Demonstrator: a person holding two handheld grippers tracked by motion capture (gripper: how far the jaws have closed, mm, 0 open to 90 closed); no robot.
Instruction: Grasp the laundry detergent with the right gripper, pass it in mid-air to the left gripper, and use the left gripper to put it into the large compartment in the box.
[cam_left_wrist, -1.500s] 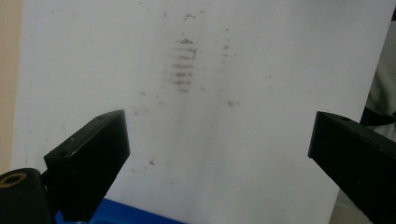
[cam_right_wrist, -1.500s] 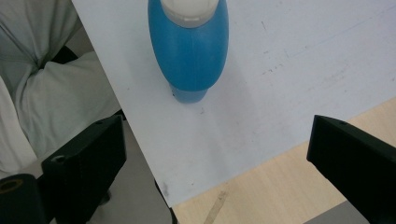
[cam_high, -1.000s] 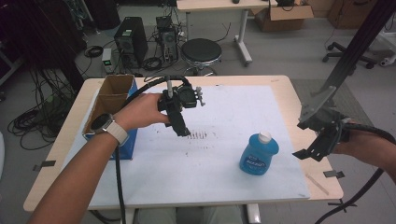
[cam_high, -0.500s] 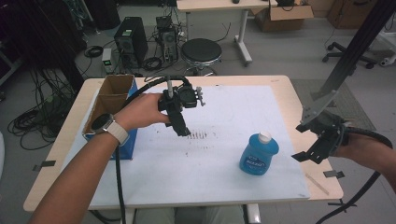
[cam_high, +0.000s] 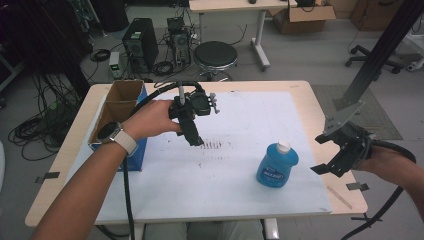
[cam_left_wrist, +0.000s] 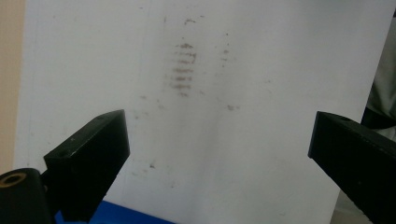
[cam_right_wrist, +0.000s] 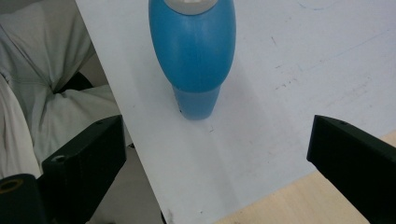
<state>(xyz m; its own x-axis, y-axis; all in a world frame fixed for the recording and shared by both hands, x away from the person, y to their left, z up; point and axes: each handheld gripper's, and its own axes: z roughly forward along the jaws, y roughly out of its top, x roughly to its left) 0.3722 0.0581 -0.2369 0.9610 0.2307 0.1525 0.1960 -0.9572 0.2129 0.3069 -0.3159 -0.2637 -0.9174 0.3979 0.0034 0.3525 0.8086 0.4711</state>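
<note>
Right gripper (cam_high: 334, 156) hangs off the table's edge at about four o'clock from the sheet's centre, jaws spread wide and holding nothing, turned toward the blue bottle (cam_high: 277, 165) that stands just to its nine o'clock. In the right gripper view the blue bottle (cam_right_wrist: 193, 51) sits ahead and between the two black jaws but well short of them, so no contact is made; the wide gap looks set to take the bottle's broad body, and the side-on aim suggests a grasp around its middle rather than its white cap (cam_high: 283, 146).

Across the white sheet (cam_high: 250, 200), the left gripper (cam_high: 194, 140) is held by the left hand (cam_high: 152, 119) above the sheet's ten o'clock area, tips pointing down at a patch of dark scuff marks (cam_high: 212, 145). Its jaws also stand apart and empty in the left gripper view, over bare paper and scuff marks (cam_left_wrist: 182, 67). That pose reads as waiting, kept clear of the bottle so the other arm has room.

Behind the left wrist, at nine o'clock, an open cardboard box (cam_high: 116, 107) sits on the table (cam_high: 300, 92); it may be where the bottle is bound, though that is a guess.
</note>
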